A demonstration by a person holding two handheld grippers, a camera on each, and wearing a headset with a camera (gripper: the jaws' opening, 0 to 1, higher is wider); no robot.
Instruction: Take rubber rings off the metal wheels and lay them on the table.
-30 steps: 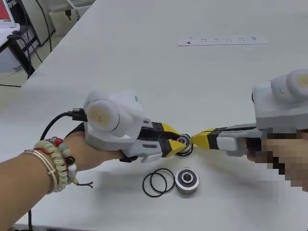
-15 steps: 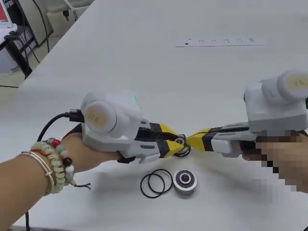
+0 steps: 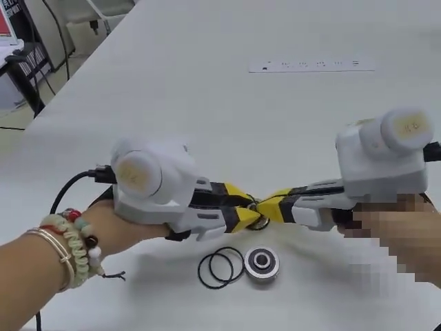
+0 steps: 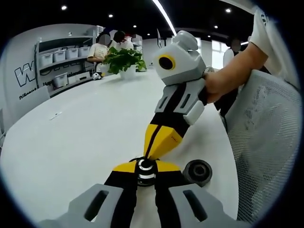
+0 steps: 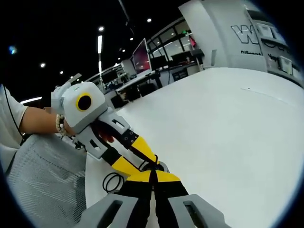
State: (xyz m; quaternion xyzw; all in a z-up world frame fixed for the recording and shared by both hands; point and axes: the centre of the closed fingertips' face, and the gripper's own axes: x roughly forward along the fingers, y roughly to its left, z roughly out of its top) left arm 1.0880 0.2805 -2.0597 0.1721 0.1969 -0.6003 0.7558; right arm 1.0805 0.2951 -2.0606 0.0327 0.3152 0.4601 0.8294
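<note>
Right gripper [image 3: 265, 205] nearer; left gripper view shows clamped wheel [image 4: 146, 172].

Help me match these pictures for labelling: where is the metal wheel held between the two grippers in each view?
Head view: held wheel at centre, where the yellow jaws meet.
Left gripper view: the wheel, bottom centre, between this view's own jaws.
Right gripper view: the wheel, lower centre, just past this view's jaws.
Shared landmark: the yellow jaws meeting tip to tip.

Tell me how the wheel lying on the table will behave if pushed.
The wheel lies flat, so it should slide rather than roll. It looks metal, so probably stiff and heavy for its size.
</note>
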